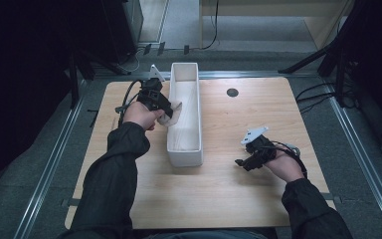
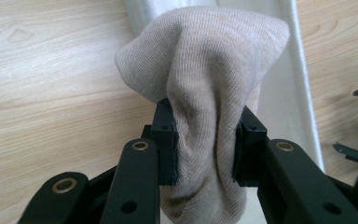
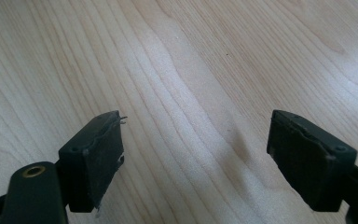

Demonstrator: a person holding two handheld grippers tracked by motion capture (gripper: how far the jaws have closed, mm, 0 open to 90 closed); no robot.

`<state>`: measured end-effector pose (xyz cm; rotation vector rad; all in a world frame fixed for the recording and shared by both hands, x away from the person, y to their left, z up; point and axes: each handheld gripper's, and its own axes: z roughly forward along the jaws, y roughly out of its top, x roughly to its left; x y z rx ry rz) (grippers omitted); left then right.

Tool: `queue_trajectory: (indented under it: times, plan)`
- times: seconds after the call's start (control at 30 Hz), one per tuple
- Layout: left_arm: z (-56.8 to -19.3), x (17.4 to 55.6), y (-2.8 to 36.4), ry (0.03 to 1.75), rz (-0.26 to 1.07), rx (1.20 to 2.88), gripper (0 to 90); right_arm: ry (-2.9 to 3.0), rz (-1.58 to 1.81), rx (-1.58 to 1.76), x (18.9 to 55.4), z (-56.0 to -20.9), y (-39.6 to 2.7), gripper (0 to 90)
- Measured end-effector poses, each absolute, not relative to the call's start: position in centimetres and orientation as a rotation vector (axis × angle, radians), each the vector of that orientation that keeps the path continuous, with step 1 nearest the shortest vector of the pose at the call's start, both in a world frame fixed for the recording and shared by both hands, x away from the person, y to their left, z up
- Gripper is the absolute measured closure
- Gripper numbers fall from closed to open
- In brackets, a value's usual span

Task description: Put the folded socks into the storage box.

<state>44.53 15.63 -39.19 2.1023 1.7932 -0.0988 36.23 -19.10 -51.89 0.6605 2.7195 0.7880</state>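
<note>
On the wooden table (image 1: 219, 189): 1 beige sock (image 2: 205, 93), 1 long white tray (image 1: 185, 144), 2 grippers. The left gripper (image 1: 166, 112), at 10 o'clock, pinches the sock over the tray's left rim. The right gripper (image 1: 242, 163), at 4 o'clock, has its jaws spread wide, empty, above bare wood.

Your worktop (image 1: 229, 189) is pale wood with a wavy grain running in light tan streaks, and a small dark round spot (image 1: 232, 92) sits near its far edge. The long bin (image 1: 185, 158) on it is plain white. The sock (image 2: 200, 70) in your left hand-held gripper (image 2: 204, 144) is beige-grey with a fine ribbed knit and faint darker smudges. Both hand-held grippers are black, with brass-coloured rivets at the joints; your right hand-held gripper (image 3: 196, 158) has matt black pads, and each carries a light grey plate on top. Your sleeves (image 1: 114, 174) are dark, nearly black. The floor (image 1: 358, 164) around is grey.
</note>
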Motion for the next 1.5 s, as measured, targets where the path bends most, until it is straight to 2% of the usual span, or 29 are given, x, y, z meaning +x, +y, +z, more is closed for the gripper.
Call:
queue_trajectory:
  times: [0.4, 0.97, 1.5]
  plan:
    - [-39.9, 45.0, 13.1, 1.765, -0.146, 2.133, 67.0, 2.719, 0.796, 0.652, 36.2, -51.9, -18.9, 18.4]
    - [-42.5, 43.5, 11.9, 1.768, -0.182, 2.162, 66.7, 2.719, 0.816, 0.671, 36.2, -51.9, -19.0, 17.9]
    - [-44.1, 41.0, 10.2, 1.783, -0.098, 2.261, 65.7, 2.721, 0.804, 0.661, 36.2, -51.8, -18.9, 17.9]
